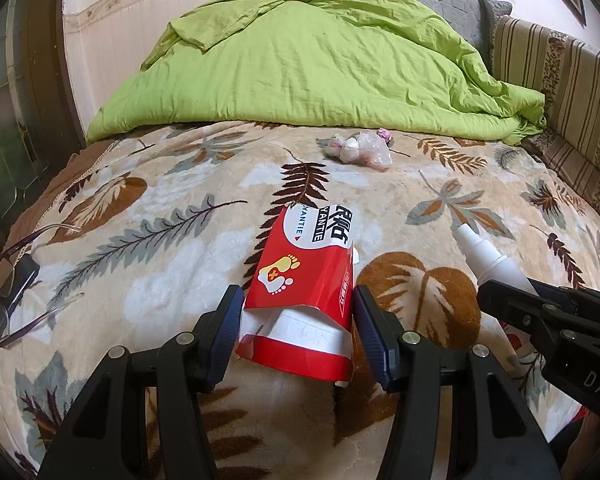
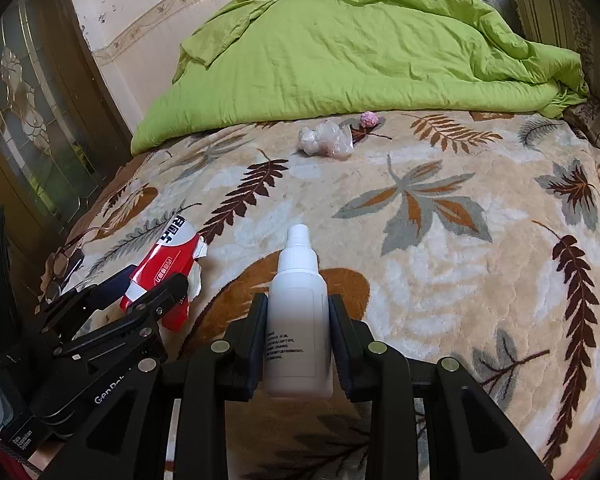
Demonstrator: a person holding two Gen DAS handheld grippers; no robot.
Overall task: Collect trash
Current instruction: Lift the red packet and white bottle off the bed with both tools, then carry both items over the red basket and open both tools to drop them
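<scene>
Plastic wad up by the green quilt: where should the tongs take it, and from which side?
Judging by its pose, come from the near side, over the bare blanket. Grip the plastic wad across its bulging middle; it is crumpled, lying flat, with the quilt close behind and a pink scrap beside it.

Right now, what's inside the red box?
The red box has its near end open between the left jaws, showing a white inner flap. Anything deeper inside is hidden by the cardboard.

Torn red carton and white spray bottle near the bed's front edge — crumpled plastic wrappers mid-bed.
</scene>
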